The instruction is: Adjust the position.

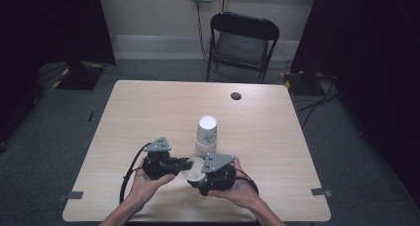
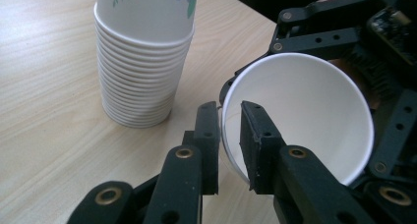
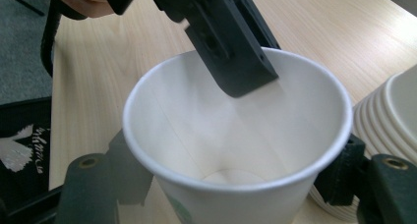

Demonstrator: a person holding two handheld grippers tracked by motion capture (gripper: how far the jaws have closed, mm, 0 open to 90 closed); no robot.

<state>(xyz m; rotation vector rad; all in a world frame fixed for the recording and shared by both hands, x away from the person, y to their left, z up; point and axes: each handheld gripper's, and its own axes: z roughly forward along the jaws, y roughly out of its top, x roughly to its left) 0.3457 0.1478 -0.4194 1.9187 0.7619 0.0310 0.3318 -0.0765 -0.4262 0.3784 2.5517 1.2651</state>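
A single white paper cup [image 1: 194, 167] hangs near the table's front edge between my two grippers. In the right gripper view, my right gripper [image 3: 236, 184] is shut on the cup [image 3: 236, 116], one jaw on each side of its body. My left gripper [image 2: 229, 135] pinches the cup's [image 2: 305, 116] rim, one jaw outside the wall and one inside. A tall stack of paper cups [image 1: 206, 132] with a flower print stands just behind, apart from the held cup. In the left gripper view the stack [image 2: 142, 71] is at the upper left.
The wooden table [image 1: 148, 112] has a dark round hole [image 1: 236, 95] near its far edge. A black folding chair [image 1: 242, 42] stands beyond the table. Cables trail on the grey floor at both sides.
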